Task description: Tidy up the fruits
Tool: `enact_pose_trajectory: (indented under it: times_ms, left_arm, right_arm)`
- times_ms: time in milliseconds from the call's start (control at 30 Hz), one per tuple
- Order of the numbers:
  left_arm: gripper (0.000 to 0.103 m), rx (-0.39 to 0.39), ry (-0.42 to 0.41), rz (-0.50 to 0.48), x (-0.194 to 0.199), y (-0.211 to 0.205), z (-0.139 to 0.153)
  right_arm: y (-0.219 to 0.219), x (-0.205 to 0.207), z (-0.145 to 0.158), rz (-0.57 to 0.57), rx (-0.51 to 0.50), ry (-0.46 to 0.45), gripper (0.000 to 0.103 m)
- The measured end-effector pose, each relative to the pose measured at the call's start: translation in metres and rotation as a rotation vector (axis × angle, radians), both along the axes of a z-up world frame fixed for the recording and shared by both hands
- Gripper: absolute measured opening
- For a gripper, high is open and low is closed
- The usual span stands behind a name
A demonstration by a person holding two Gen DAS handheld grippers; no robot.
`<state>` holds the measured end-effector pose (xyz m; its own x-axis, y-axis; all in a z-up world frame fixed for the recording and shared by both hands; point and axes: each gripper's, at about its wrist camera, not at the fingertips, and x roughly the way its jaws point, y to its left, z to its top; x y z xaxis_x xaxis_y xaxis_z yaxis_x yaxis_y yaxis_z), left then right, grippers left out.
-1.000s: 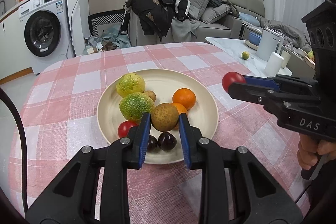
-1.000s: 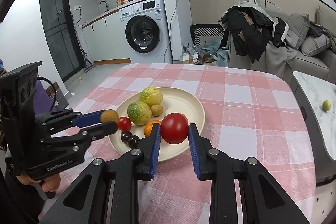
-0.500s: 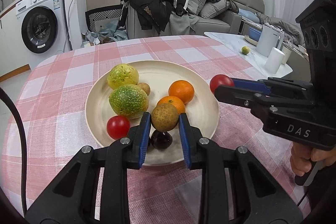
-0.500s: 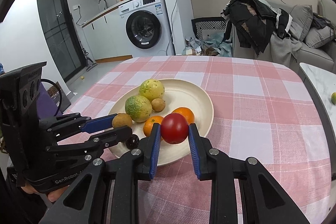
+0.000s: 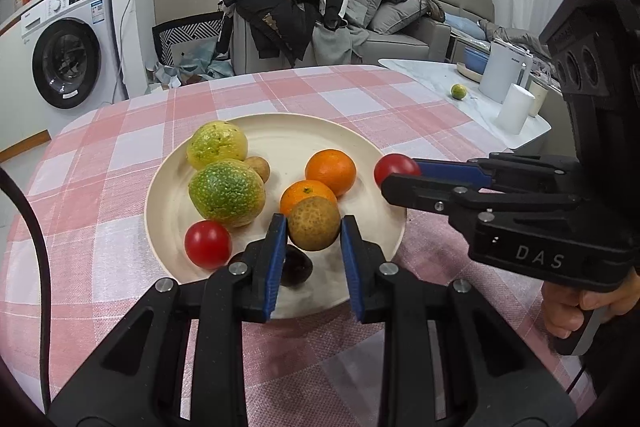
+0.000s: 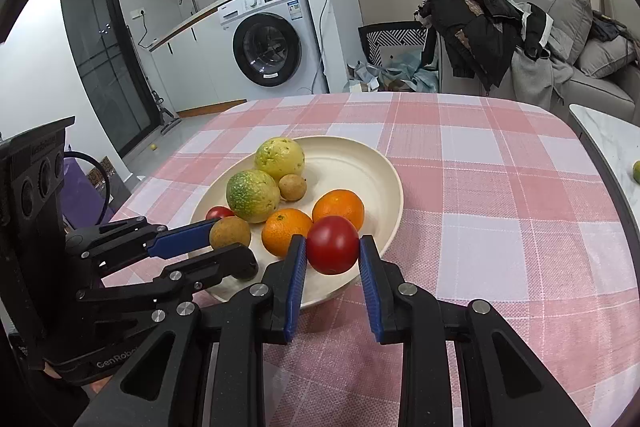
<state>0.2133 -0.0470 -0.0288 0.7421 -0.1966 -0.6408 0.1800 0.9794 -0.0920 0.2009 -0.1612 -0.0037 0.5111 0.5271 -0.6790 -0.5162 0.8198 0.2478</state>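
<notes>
A cream plate (image 5: 352, 131) (image 6: 380, 171) on the pink checked tablecloth holds two green-yellow fruits (image 5: 226, 193), two oranges (image 5: 331, 171), a small brown fruit (image 5: 259, 167), a red tomato (image 5: 208, 244) and dark plums (image 5: 295, 269). My left gripper (image 5: 314, 227) is shut on a brown round fruit (image 5: 314, 223) (image 6: 230, 233) above the plate's near edge. My right gripper (image 6: 333, 247) is shut on a red tomato (image 6: 333, 244) (image 5: 396, 167) over the plate's right rim.
A white side table (image 5: 460, 95) at the right carries a kettle, a cup and a lime. A sofa piled with clothes (image 5: 288, 15) stands behind the table, a washing machine (image 6: 272, 47) at the far left.
Both grippers have moved closer over the plate with their fruits still held. The tomato now sits at the plate's rim beside the oranges.
</notes>
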Motion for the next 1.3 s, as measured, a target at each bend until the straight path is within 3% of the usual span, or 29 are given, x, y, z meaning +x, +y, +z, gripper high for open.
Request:
enact_pose_trajectory:
  times_ms: [367,600,700,767,867,933,1033,1133,1300]
  left_arm:
    - [0.024,0.003,0.005,-0.009,0.003,-0.003,-0.001]
    - [0.026,0.034,-0.007,0.003,-0.003,-0.003,0.004]
    - [0.038,0.023,-0.019,0.028,-0.010,0.007,0.011]
    - [0.063,0.015,-0.056,0.057,-0.020,0.015,0.018]
    - [0.081,-0.002,-0.110,0.077,-0.034,0.025,0.029]
    - [0.082,0.000,-0.130,0.086,-0.043,0.029,0.035]
    - [0.087,0.020,-0.155,0.085,-0.058,0.032,0.041]
    - [0.102,0.024,-0.176,0.086,-0.072,0.035,0.043]
    - [0.102,0.019,-0.219,0.123,-0.098,0.041,0.043]
  right_arm:
    - [0.002,0.000,-0.005,-0.014,-0.022,0.005,0.027]
    - [-0.006,-0.001,0.000,-0.056,-0.024,-0.004,0.038]
    - [-0.009,-0.006,0.003,-0.059,-0.037,-0.018,0.045]
    - [-0.010,-0.011,0.007,-0.064,-0.059,-0.046,0.056]
    - [-0.013,-0.018,0.012,-0.065,-0.074,-0.083,0.077]
    - [-0.017,-0.023,0.016,-0.059,-0.055,-0.101,0.091]
    - [-0.023,-0.029,0.021,-0.039,-0.010,-0.119,0.103]
    - [-0.026,-0.035,0.025,-0.022,0.016,-0.144,0.103]
    - [-0.029,-0.051,0.029,0.016,0.058,-0.180,0.103]
